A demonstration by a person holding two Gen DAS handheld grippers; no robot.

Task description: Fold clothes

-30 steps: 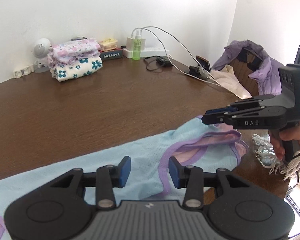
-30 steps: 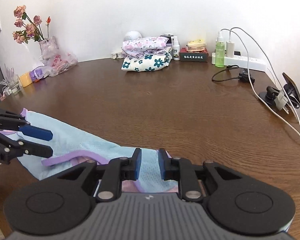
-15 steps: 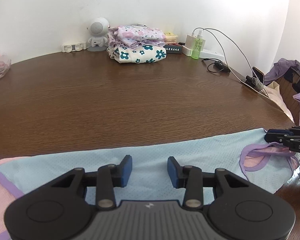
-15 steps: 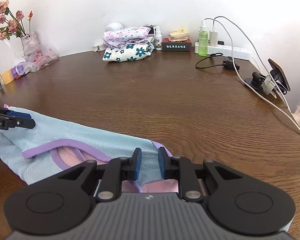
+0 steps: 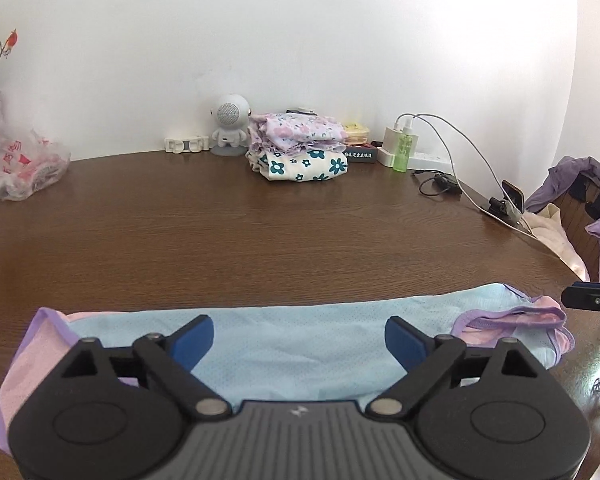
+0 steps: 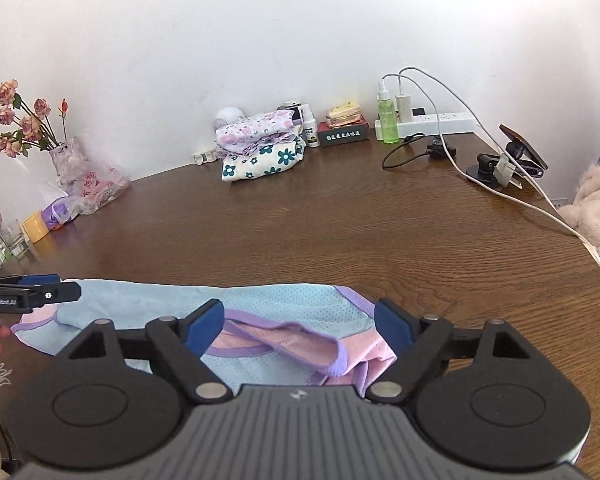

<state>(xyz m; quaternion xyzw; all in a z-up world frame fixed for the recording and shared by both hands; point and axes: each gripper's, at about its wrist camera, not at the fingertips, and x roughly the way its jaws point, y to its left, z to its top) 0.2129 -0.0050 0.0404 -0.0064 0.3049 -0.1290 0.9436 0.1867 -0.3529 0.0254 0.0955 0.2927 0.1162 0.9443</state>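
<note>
A light blue mesh garment (image 5: 300, 340) with purple trim and pink lining lies spread flat along the near edge of the brown table (image 5: 260, 232). It also shows in the right wrist view (image 6: 284, 308). My left gripper (image 5: 299, 338) is open wide and empty, just above the garment's middle. My right gripper (image 6: 299, 326) is open wide and empty over the garment's purple-trimmed opening (image 6: 300, 340). The right gripper's tip (image 5: 592, 300) shows at the right edge of the left wrist view. The left gripper's tip (image 6: 40, 292) shows at the left of the right wrist view.
A stack of folded floral clothes (image 5: 300, 152) sits at the back by a white robot speaker (image 5: 230, 128). A power strip, green bottle (image 6: 388, 120), cables and a phone on a stand (image 6: 516, 156) lie back right. Flowers and plastic bags (image 6: 88, 188) stand left. A chair with purple clothes (image 5: 580, 196) stands right.
Both grippers opened wide; the right one let go of the garment. The garment now lies stretched flat. The left gripper swung left, facing the back wall.
</note>
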